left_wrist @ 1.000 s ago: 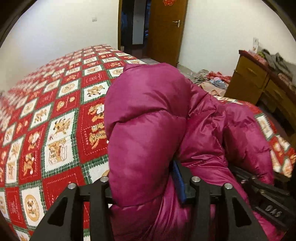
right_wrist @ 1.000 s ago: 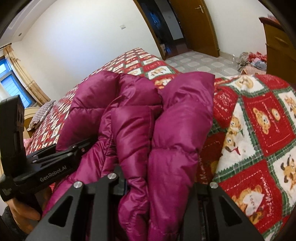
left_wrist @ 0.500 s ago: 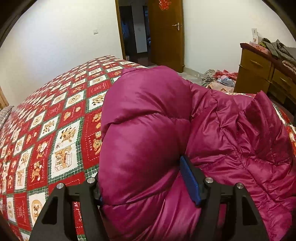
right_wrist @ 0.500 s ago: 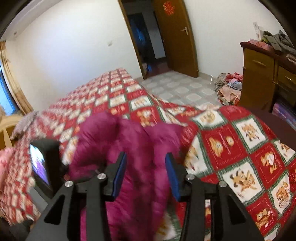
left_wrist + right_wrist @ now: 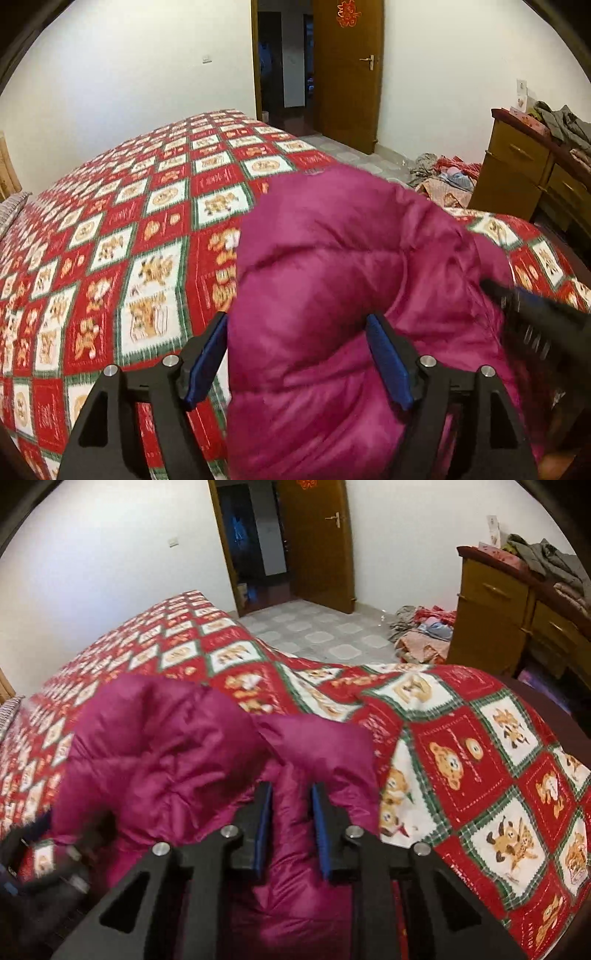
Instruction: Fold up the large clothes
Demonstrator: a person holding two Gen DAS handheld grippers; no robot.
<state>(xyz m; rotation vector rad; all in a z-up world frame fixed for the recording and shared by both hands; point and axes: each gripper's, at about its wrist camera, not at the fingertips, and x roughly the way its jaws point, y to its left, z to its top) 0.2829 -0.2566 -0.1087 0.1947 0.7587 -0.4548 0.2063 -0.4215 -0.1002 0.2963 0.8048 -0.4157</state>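
Straddling a fat roll of the magenta down jacket, my left gripper has its jaws spread wide; the blue pads flank the padding, and whether they press it I cannot tell. The jacket lies bunched on the bear-patterned quilt, near the quilt's corner closest to the dresser.

Left of the jacket in the left wrist view, the quilt runs away towards the white wall, with the open doorway and wooden door beyond it. Right of the jacket in that view, a dark blurred bar of my right gripper crosses the fabric, something its own camera cannot show.

The right wrist view gives the other side. Left of the jacket a dark smear shows at the frame edge, too blurred to name. In the middle, my right gripper has its jaws set narrow with a ridge of jacket between the pads; I read that as pinching the fabric. Right of the jacket the quilt drapes over the bed edge, and only this view shows the tiled floor and the clothes heap beside the dresser plainly.
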